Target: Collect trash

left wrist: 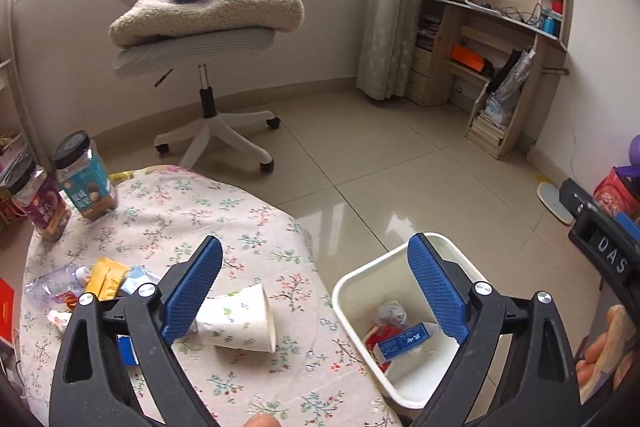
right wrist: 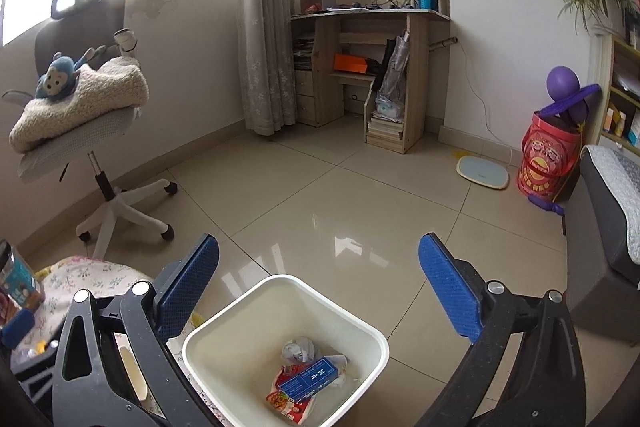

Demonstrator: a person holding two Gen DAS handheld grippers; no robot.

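A white trash bin (left wrist: pixel 352 281) stands on the floor right of a floral-cloth table (left wrist: pixel 168 223); it holds a blue box (left wrist: pixel 404 341), a red wrapper and crumpled paper. It also shows in the right wrist view (right wrist: pixel 236 311). A paper cup (left wrist: pixel 240 319) lies on its side on the table. Wrappers (left wrist: pixel 106 277) lie at the table's left. My left gripper (left wrist: pixel 316 287) is open and empty, above the table edge and bin. My right gripper (right wrist: pixel 318 291) is open and empty above the bin.
Two snack jars (left wrist: pixel 86 175) stand at the table's far left. An office chair (left wrist: pixel 208 39) with a blanket and plush monkey stands behind. A wooden desk (right wrist: pixel 372 39), a scale (right wrist: pixel 482 171) and a red drum (right wrist: pixel 548 155) line the far wall.
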